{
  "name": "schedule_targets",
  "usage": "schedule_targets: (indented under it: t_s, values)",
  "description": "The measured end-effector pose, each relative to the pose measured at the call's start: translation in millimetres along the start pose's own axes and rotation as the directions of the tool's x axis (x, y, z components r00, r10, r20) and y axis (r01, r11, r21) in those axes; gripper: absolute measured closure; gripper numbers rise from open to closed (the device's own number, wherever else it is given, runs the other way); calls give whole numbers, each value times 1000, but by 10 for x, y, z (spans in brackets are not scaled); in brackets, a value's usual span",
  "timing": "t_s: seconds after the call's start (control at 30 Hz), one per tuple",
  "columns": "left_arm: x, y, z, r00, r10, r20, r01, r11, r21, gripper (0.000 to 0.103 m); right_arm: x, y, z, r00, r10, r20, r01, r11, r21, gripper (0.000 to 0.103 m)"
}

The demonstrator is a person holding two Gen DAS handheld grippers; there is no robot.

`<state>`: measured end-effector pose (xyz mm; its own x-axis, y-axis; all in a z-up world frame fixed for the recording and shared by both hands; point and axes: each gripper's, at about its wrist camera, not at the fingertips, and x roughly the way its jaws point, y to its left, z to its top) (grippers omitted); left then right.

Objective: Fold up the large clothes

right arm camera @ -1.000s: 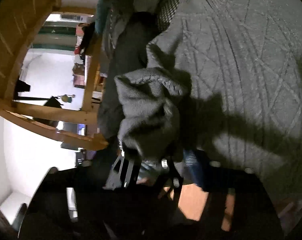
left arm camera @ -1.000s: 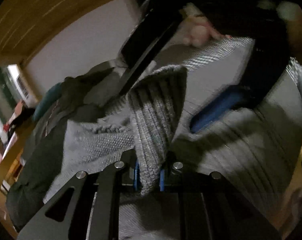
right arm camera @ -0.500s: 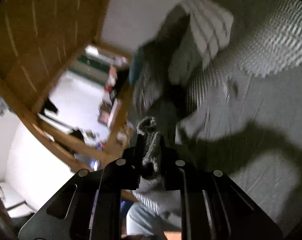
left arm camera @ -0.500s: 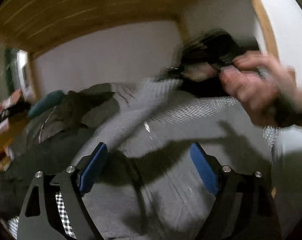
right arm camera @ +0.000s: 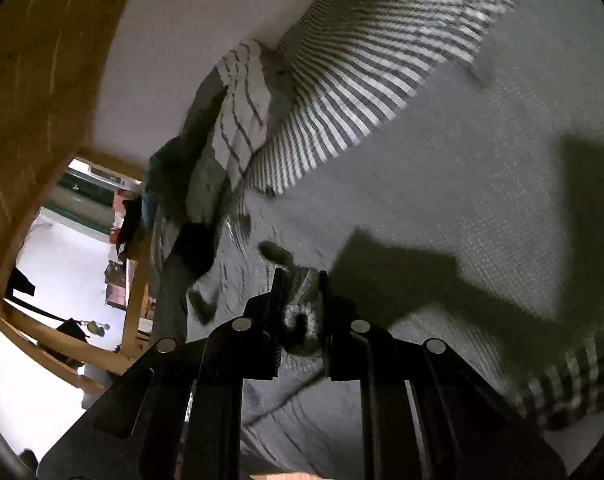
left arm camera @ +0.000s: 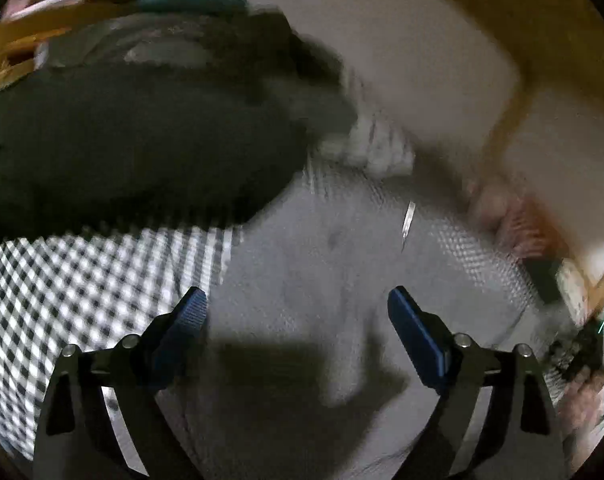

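A grey knit sweater with a zipper pull lies spread on a checked bedsheet. My left gripper is open and empty, its blue pads wide apart above the sweater. In the right wrist view the same grey sweater fills the bed. My right gripper is shut on a fold of its knit fabric low over the surface.
A dark garment pile lies at the left, with a teal item behind it. A striped pillow and a striped cloth lie near the white wall. A wooden bed frame stands at the left.
My left gripper let go of the knit fold and opened wide, then swung left and down over the sweater. My right gripper stays shut on the fabric and has lowered it toward the bed.
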<state>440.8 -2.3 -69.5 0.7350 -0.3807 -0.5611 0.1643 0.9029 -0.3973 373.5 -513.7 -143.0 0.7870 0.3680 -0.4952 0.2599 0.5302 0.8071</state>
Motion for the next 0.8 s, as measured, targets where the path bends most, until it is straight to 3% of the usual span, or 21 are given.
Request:
schedule_targets:
  t_s: [0.07, 0.1, 0.13, 0.2, 0.23, 0.27, 0.3, 0.33, 0.37, 0.43, 0.5, 0.53, 0.6, 0.67, 0.7, 0.77, 0.8]
  values:
    - [45, -38, 344, 998, 54, 12, -54, 997, 53, 9, -45, -71, -53, 1000, 0, -4, 0, 1000, 4, 87]
    - [336, -139, 513, 987, 118, -106, -99, 981, 167, 9, -63, -94, -68, 1000, 2, -6, -2, 1000, 5, 87]
    - [610, -201, 577, 966, 145, -215, -92, 967, 237, 9, -70, -98, -76, 1000, 4, -9, -4, 1000, 1, 87]
    - [1086, -313, 492, 890, 172, -422, -23, 942, 335, 9, -41, -93, -97, 1000, 3, -10, -3, 1000, -1, 87]
    - [1339, -357, 386, 838, 218, -500, -7, 921, 390, 10, -25, -99, -103, 1000, 8, -9, -8, 1000, 0, 87]
    - [1465, -377, 334, 822, 250, -511, -12, 906, 424, 21, -23, -83, -107, 1000, 9, -7, -9, 1000, -6, 87]
    - [1528, -402, 294, 832, 240, -500, -3, 903, 429, 26, -13, -50, -116, 1000, 3, -6, -3, 1000, -11, 87]
    - [1505, -428, 311, 844, 226, -487, -3, 909, 417, 46, -12, -34, -118, 1000, -2, -5, 2, 1000, -17, 87]
    - [1457, -445, 353, 855, 174, -488, 22, 928, 371, 75, -16, -24, -123, 1000, 0, -2, 0, 1000, -19, 87]
    - [1327, -409, 452, 879, 86, -468, 51, 961, 273, 82, -43, -33, -113, 1000, 14, 5, -14, 1000, -22, 87]
    - [1185, -353, 558, 901, 18, -434, 82, 974, 211, 84, -59, -22, -113, 999, 32, 13, -31, 999, -33, 87]
    - [1067, -319, 650, 915, -19, -402, 95, 981, 171, 93, -68, -17, -113, 999, 46, 18, -46, 998, -37, 87]
    - [885, -140, 862, 940, -97, -326, 129, 989, 78, 93, -100, -14, -104, 991, 128, 42, -126, 991, -44, 87]
    - [859, 53, 974, 938, -140, -316, 147, 989, -3, 93, -148, -5, -92, 972, 225, 67, -222, 973, -56, 87]
    - [882, 76, 978, 943, -119, -312, 128, 992, 10, 93, -173, -1, -81, 958, 274, 83, -267, 960, -78, 87]
    - [957, 126, 952, 940, -107, -323, 117, 993, 12, 92, -173, -30, -55, 964, 251, 91, -243, 966, -90, 87]
    - [990, 152, 937, 938, -128, -323, 132, 991, -10, 92, -133, -66, -46, 978, 190, 84, -183, 979, -92, 87]
